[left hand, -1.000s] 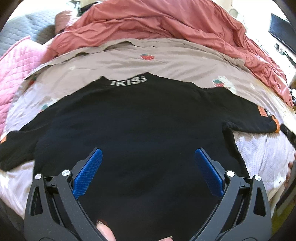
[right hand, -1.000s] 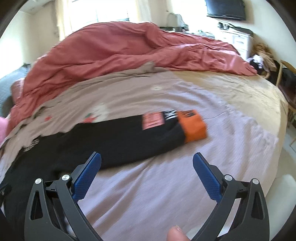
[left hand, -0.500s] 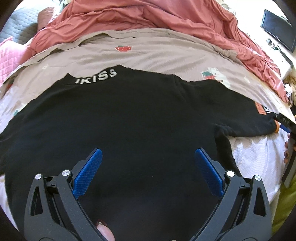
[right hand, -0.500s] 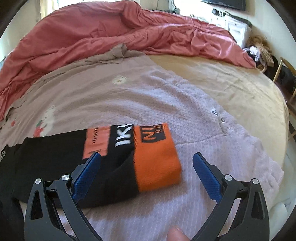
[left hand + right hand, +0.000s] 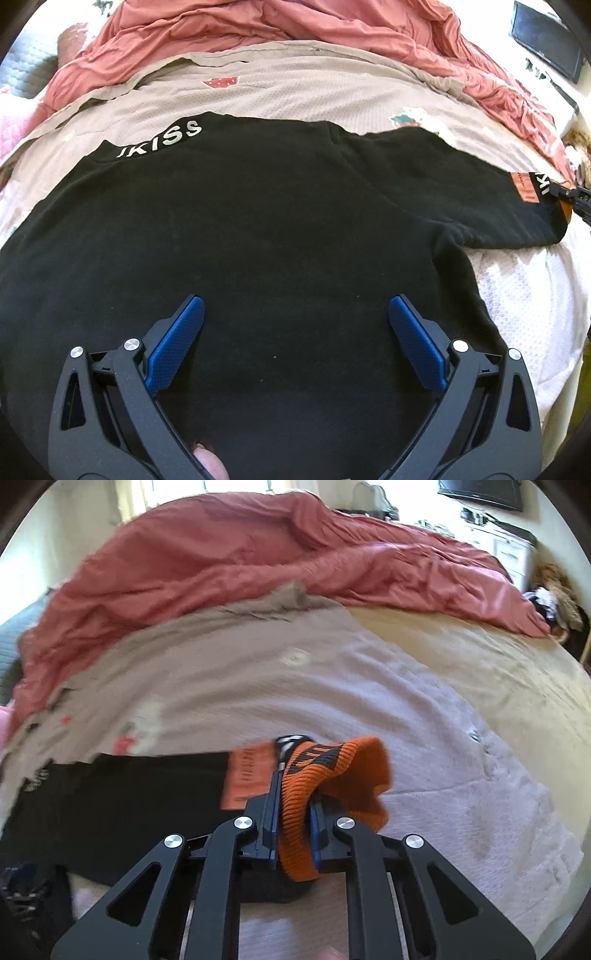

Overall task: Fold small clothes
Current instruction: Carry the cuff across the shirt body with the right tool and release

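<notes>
My right tongs [image 5: 291,819] are closing on the orange cuff [image 5: 332,775]; the sleeve runs long toward the black shirt [image 5: 240,240] spread mid-bed, where my left tongs [image 5: 295,325] hang spread.

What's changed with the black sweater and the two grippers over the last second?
The right gripper moved in over the orange cuff and its jaws are closing on it, bunching it up between the pads. The left gripper came lower over the black sweater, jaws wide open, holding nothing. The sweater's body lies flat as before, and the pink duvet is unchanged.
</notes>
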A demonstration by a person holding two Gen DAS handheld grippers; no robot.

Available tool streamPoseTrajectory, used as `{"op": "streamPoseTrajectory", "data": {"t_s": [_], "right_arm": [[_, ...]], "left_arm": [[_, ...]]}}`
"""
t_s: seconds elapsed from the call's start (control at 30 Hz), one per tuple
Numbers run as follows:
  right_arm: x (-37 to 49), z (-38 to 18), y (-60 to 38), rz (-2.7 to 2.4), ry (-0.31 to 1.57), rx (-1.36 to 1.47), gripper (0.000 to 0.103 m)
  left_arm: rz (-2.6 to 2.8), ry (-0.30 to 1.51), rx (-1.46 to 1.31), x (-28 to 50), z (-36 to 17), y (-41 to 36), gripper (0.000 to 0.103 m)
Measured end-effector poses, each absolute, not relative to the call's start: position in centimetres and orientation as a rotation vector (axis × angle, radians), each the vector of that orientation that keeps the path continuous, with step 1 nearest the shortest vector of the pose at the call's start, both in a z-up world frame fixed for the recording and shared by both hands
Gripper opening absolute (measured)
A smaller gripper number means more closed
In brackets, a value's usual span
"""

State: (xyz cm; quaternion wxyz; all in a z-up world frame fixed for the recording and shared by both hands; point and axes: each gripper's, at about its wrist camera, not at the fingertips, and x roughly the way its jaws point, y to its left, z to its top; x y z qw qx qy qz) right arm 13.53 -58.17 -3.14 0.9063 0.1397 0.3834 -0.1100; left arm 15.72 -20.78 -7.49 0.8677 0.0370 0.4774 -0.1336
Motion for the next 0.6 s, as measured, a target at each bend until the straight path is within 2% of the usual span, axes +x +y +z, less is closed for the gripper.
{"op": "streamPoseTrajectory", "data": {"t_s": [0.3, 0.6], "right_arm": [[15.1, 2.8, -47.6, 0.089, 0.693, 0.313, 0.01], [19.2, 2.1, -33.7, 0.33, 0.767, 0.274, 0.01]], "left_arm": [[-0.205, 0.967, -0.044, 16.2, -5.8, -15.8, 0.094], [-0.09, 0.898, -0.155, 15.9, -4.3, -8.1, 0.094]]}}
